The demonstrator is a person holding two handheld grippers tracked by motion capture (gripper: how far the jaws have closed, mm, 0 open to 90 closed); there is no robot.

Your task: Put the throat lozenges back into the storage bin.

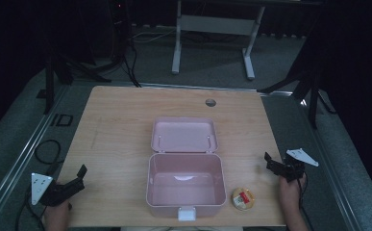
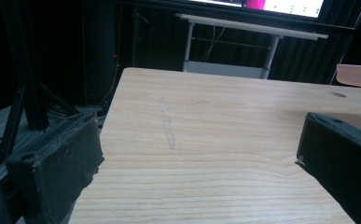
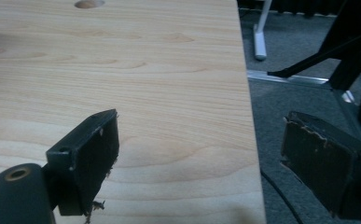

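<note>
A pink plastic box (image 1: pixel 185 186) stands open near the table's front edge, its lid (image 1: pixel 184 135) laid back flat behind it and its inside bare. A small round yellow tin with a red label (image 1: pixel 242 198) lies on the table just right of the box. My left gripper (image 1: pixel 80 174) hovers at the table's front left corner, jaws wide apart with nothing between them (image 2: pixel 199 149). My right gripper (image 1: pixel 268 161) sits at the right edge, also open and holding nothing (image 3: pixel 199 154). Both are well apart from the box.
The wooden table (image 1: pixel 121 125) has a round cable hole (image 1: pixel 210 102) at the back. A white desk frame (image 1: pixel 212 29) and black tripod legs (image 1: pixel 313 91) stand on the grey floor around it. A cable (image 1: pixel 46 151) loops on the floor at left.
</note>
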